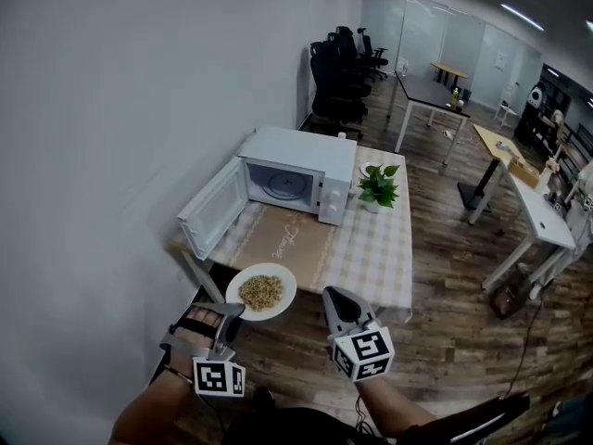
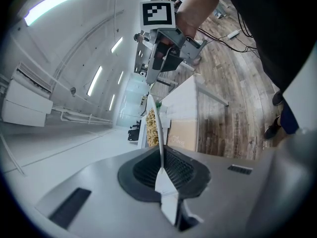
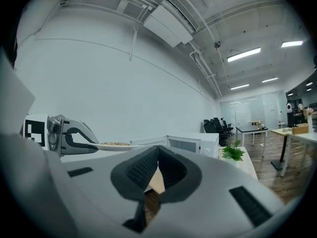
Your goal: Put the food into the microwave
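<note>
A white plate (image 1: 262, 291) of tan grain-like food hangs in the air before the table's near edge, its rim pinched by my left gripper (image 1: 229, 314), which is shut on it. In the left gripper view the plate (image 2: 159, 133) runs edge-on between the pads. The white microwave (image 1: 295, 173) stands at the table's far left with its door (image 1: 213, 208) swung open to the left, cavity showing. My right gripper (image 1: 340, 303) floats beside the plate on the right, shut with nothing in it. From the right gripper view the plate (image 3: 115, 145) and microwave (image 3: 190, 144) show ahead.
A small potted plant (image 1: 378, 186) stands right of the microwave on the checked tablecloth (image 1: 371, 248). A tan mat (image 1: 286, 237) lies before the microwave. The wall runs along the left. Desks (image 1: 519, 189) and office chairs (image 1: 337, 83) stand further back on the wooden floor.
</note>
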The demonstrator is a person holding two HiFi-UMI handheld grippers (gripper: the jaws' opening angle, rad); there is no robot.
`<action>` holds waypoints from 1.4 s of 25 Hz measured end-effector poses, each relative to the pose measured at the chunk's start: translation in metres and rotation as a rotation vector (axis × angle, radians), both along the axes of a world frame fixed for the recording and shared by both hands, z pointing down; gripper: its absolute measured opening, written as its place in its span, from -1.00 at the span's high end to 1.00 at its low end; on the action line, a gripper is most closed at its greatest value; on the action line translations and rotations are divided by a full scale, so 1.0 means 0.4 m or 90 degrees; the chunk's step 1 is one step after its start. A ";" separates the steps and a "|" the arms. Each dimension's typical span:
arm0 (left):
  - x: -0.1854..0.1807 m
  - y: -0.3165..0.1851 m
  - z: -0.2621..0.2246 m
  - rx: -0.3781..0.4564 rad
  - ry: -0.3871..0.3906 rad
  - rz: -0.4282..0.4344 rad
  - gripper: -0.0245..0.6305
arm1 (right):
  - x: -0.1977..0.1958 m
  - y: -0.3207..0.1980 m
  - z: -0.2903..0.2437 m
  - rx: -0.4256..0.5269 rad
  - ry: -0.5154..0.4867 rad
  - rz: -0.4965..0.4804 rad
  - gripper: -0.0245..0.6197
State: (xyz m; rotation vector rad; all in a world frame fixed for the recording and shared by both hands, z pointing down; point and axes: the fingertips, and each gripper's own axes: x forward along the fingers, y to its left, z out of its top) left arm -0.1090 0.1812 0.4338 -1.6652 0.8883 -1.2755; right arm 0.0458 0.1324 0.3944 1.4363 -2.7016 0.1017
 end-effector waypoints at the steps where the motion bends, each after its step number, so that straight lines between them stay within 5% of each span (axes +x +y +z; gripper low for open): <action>1: -0.006 -0.012 -0.001 0.000 0.002 0.004 0.86 | -0.006 -0.010 -0.001 0.000 0.001 0.005 0.90; 21: -0.177 -0.198 0.014 -0.003 0.024 0.064 0.86 | -0.168 -0.147 0.017 -0.015 0.030 0.063 0.90; 35: -0.183 -0.311 0.012 -0.004 0.033 0.064 0.86 | -0.189 -0.250 0.037 -0.024 0.035 0.057 0.90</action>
